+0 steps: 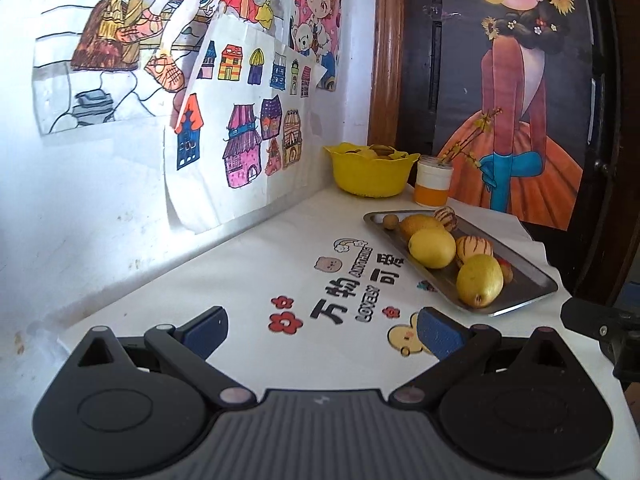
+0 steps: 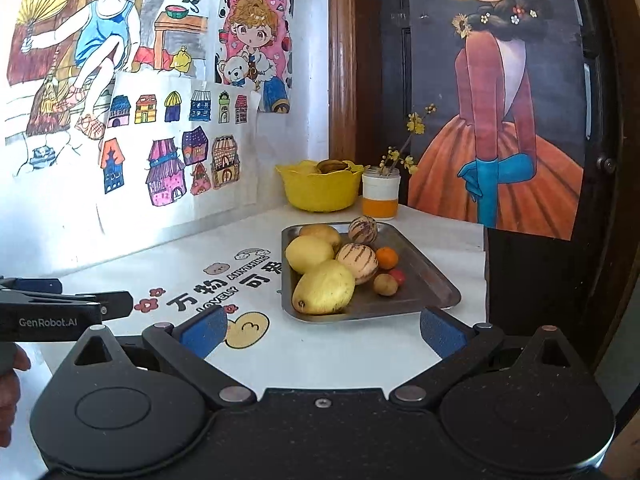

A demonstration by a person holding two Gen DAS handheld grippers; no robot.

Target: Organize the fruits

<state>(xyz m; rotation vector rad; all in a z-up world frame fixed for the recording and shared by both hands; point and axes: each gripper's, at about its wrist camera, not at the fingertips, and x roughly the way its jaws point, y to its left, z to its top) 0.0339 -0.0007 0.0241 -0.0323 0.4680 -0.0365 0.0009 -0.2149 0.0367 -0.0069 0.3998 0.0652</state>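
Both grippers hang over the white printed cloth [image 2: 320, 344], and neither has anything in it; the left gripper [image 1: 320, 332] has its blue pads spread wide apart, and the right gripper [image 2: 320, 330] is spread just as wide, its pads level with the near edge of the metal tray [image 2: 432, 280]. On to the tray itself, set on the cloth near the table's right edge, and here is the count from the right wrist view: three big yellow fruits, the nearest one [image 2: 324, 288] with a second [image 2: 309, 253] just behind it and a third [image 2: 320, 233] further back still; two striped melons, one [image 2: 357, 262] in the middle touching the yellow ones, the other [image 2: 362, 230] at the far end; one small orange [image 2: 387, 258]; one little red fruit [image 2: 398, 276], half hidden; one small tan fruit [image 2: 385, 284] beside it. The left wrist view adds one small brown round fruit [image 1: 388, 221] at the tray's far corner; nine pieces in all. Behind the tray stands one yellow bowl [image 2: 320, 190] against the wall with fruit already in it, number unclear; just right of it, one white and orange jar [image 2: 380, 196] holding yellow flower sprigs.
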